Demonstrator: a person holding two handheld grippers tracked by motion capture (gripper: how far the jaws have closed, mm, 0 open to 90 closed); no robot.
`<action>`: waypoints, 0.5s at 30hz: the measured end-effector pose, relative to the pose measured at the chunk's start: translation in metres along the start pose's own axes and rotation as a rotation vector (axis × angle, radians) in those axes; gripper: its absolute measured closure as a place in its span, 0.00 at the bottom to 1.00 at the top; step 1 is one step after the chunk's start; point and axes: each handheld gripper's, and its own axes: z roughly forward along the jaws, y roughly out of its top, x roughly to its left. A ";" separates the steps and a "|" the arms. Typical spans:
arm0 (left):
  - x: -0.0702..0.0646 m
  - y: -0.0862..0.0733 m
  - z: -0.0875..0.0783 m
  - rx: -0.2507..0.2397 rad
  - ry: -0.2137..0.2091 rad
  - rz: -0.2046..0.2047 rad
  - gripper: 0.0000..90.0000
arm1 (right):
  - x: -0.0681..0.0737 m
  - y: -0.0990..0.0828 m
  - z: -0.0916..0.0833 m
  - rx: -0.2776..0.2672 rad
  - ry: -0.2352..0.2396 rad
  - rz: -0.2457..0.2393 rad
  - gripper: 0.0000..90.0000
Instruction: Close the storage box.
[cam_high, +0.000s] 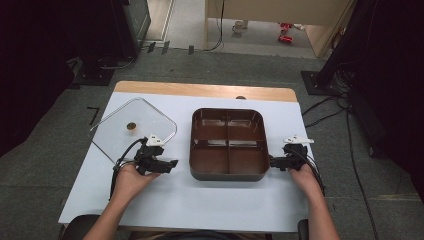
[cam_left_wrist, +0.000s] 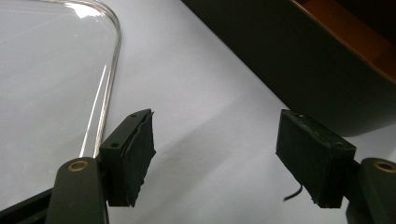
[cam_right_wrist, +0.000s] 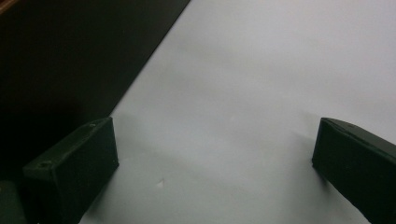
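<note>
Brown tray (cam_high: 228, 142) mid-bench (cam_high: 200, 200), clear lid (cam_high: 134, 127) off beside it, probably parked for access; left claw (cam_high: 172, 163) released between lid and tray, right claw (cam_high: 272, 161) released, empty, by the tray's other side, seemingly flanking for a two-sided lift.

No readable text, label or number anywhere.
</note>
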 end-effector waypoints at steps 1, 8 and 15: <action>0.000 0.000 0.000 0.000 0.000 0.000 0.32 | 0.000 0.000 0.000 0.000 0.000 0.000 0.00; 0.006 -0.001 -0.004 -0.004 0.002 0.020 0.35 | 0.000 0.000 0.000 0.001 0.000 -0.001 0.00; 0.019 -0.001 -0.010 -0.010 0.019 -0.006 0.37 | 0.000 0.000 0.000 0.001 0.000 0.000 0.00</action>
